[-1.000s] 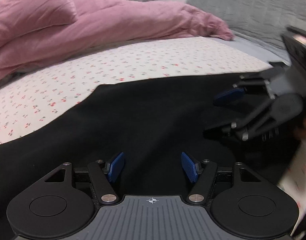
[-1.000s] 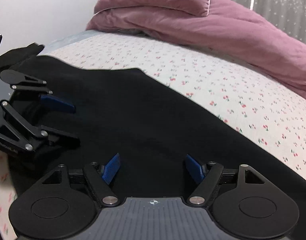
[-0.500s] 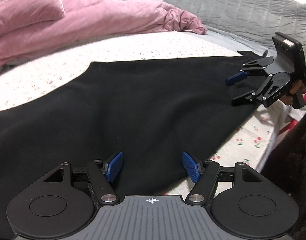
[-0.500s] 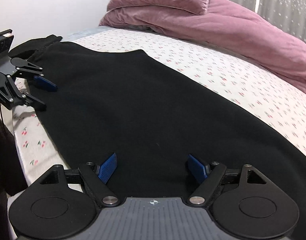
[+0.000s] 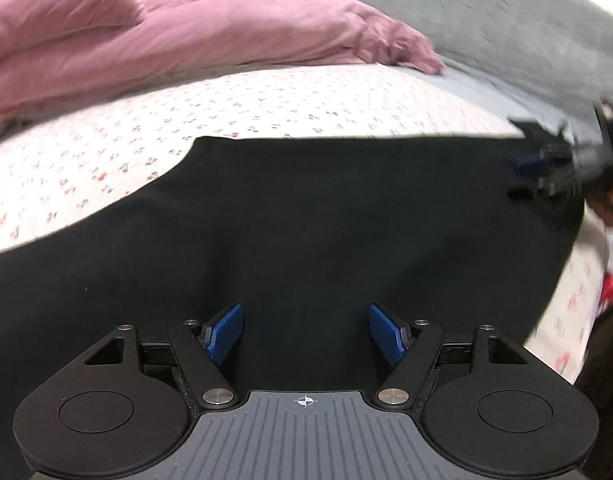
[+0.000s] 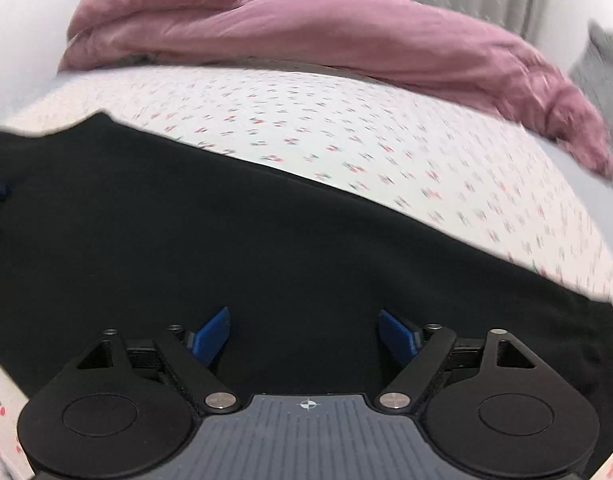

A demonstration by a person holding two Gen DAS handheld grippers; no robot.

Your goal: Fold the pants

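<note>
Both the left gripper (image 5: 305, 334) and right gripper (image 6: 304, 334) are hovering spread wide, gripping nothing, at bottom centre. The black fabric pants (image 5: 326, 232) are lying flat mid-frame on the cherry-print sheet (image 5: 266, 108), so folding's looking barely started.

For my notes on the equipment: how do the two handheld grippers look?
Both the left gripper and the right gripper match: black linkage arms with silver pivot pins, round black discs at each side, a grey ribbed body with a white crosshair mark, and ridged blue fingers.
</note>
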